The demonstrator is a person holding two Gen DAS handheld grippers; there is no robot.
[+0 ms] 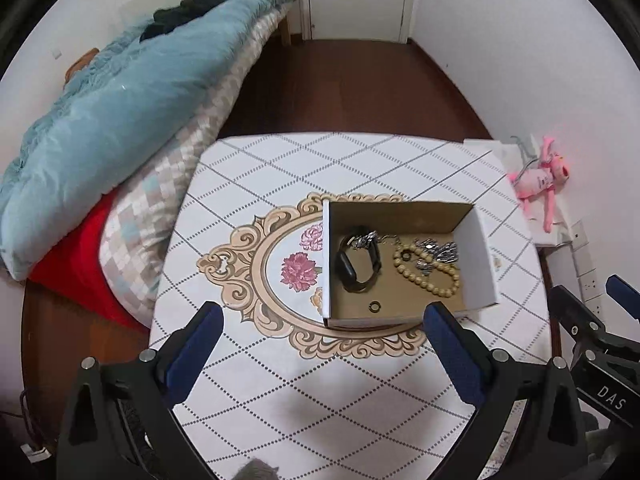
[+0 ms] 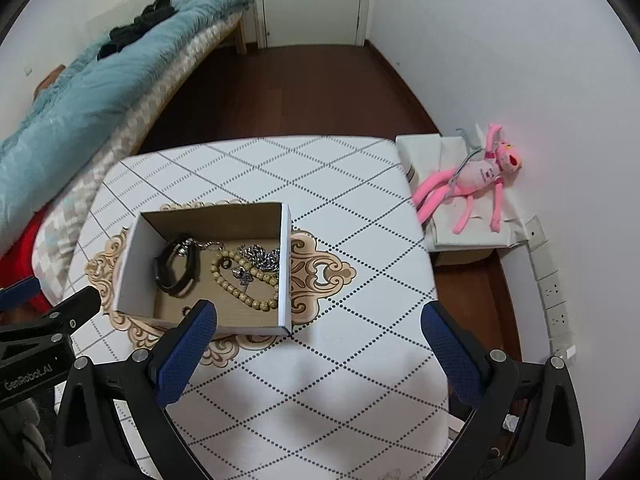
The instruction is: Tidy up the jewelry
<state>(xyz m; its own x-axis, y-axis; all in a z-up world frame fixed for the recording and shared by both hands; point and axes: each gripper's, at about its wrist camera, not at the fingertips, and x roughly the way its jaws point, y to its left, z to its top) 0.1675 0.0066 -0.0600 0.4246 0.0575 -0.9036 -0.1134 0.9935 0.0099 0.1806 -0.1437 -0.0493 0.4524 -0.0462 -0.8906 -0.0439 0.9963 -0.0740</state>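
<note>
White cloth with a grey diamond pattern covers the table (image 1: 320, 380), and a tan swirly frame with pink flowers is printed in the middle of it.

Closest to us, the left gripper (image 1: 322, 330) hangs above the near part of the table. Its two blue fingers are spread wide apart and hold nothing. The right gripper (image 2: 318, 330) hangs beside it, also spread wide with nothing between its blue fingers.

A little farther on sits an open cardboard box (image 1: 486, 256) with white outer walls, resting on the printed frame. It is just past the fingertips of both grippers. Inside the box, a small dark ring (image 1: 375, 306) lies alone near the front wall. Behind it on the left is a black watch band (image 1: 357, 266). To the right is a loop of tan beads (image 1: 430, 272), with a shiny silver chain (image 1: 438, 250) piled on top of the beads.

Past the table on the right, a pink plush toy (image 2: 478, 178) lies on a white cloth by the wall. On the left is a bed with a blue blanket (image 1: 120, 112). Farthest away is a white door (image 1: 358, 0).
</note>
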